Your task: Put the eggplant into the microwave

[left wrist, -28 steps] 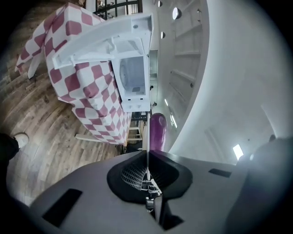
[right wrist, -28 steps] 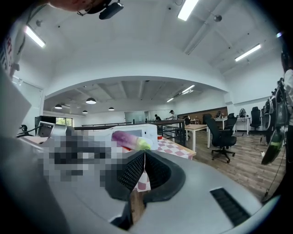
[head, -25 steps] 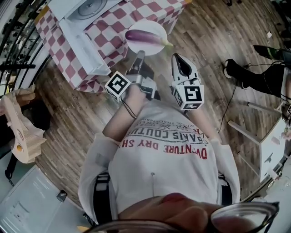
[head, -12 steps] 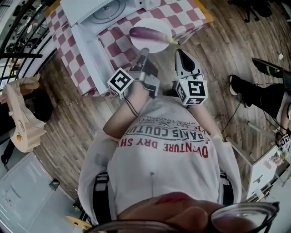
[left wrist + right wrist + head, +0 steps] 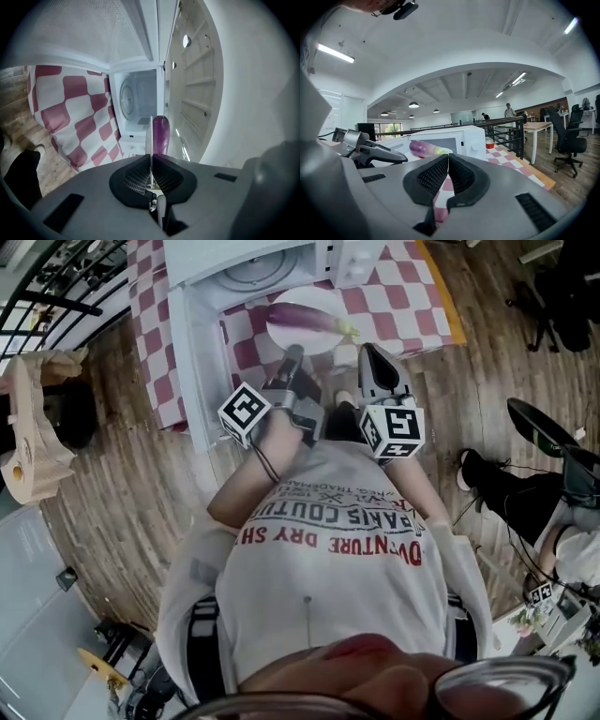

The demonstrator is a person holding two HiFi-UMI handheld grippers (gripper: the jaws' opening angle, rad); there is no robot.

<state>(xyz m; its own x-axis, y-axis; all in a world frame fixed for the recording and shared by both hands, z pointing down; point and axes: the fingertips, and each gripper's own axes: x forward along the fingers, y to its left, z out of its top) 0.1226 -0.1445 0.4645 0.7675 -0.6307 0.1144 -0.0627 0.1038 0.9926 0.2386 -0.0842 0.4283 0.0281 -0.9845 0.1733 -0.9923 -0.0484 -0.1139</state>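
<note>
A checked tablecloth [image 5: 398, 296] over wood-plank floor [image 5: 122, 474] is carrying the open microwave [image 5: 248, 268]. The eggplant [image 5: 307, 317] is lying on a white plate [image 5: 298, 341] before its mouth; the left gripper [image 5: 292, 352] is clamping the plate's rim, the right gripper [image 5: 367, 351] is hanging beside, jaws together, empty. Glossy, round, probably light, the eggplant is threatening to roll, favouring a level rim hold

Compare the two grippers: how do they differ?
The left gripper is shut on the plate rim; the right gripper is shut on nothing. The left gripper is rolled on its side, its view showing the microwave sideways; the right gripper's view is upright. The left gripper bears the plate with the eggplant; the right gripper only sits beside it. Both point toward the microwave.
</note>
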